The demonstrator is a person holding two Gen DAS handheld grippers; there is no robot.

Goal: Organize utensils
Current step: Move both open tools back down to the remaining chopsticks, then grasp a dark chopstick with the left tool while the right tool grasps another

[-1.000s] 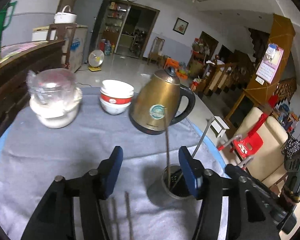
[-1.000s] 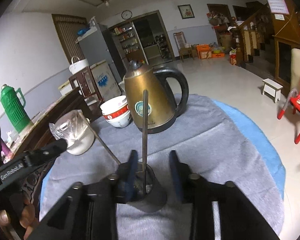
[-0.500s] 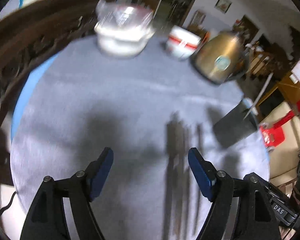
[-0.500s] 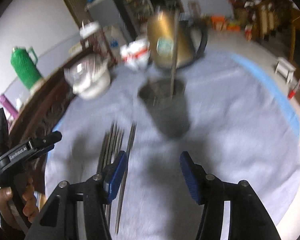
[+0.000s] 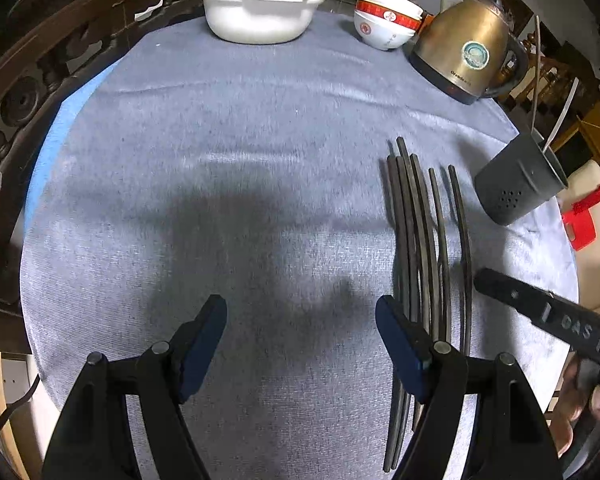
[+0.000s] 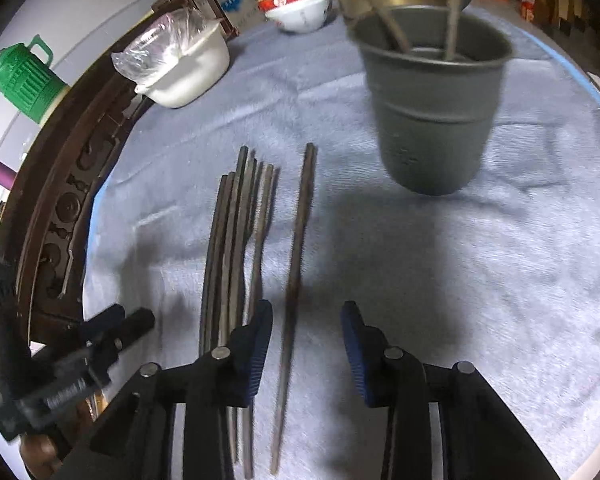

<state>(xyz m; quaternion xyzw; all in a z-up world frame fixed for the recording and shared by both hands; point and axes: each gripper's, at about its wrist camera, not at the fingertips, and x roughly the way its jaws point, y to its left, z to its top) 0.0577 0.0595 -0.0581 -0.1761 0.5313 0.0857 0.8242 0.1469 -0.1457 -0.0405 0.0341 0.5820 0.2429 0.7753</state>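
Observation:
Several dark chopsticks [image 5: 420,240] lie side by side on the grey cloth; in the right wrist view they form a bunch [image 6: 232,248] with one single chopstick [image 6: 298,264] lying apart to its right. A grey utensil cup [image 6: 434,96] stands upright beyond them with two chopsticks in it; it also shows in the left wrist view [image 5: 518,182]. My left gripper [image 5: 300,340] is open and empty, above bare cloth left of the chopsticks. My right gripper [image 6: 306,344] is open, its jaws on either side of the single chopstick's near part, above it.
A brass kettle [image 5: 466,64], stacked red-and-white bowls [image 5: 386,20] and a white dish with a plastic bag [image 5: 258,12] stand at the table's far side. A carved wooden rail [image 6: 64,216] runs along the left edge. A green thermos [image 6: 26,76] stands beyond it.
Both grippers pulled back from the cup and tilted down toward the table. The right gripper now sits over the single chopstick; the left is over bare cloth. Both stayed open.

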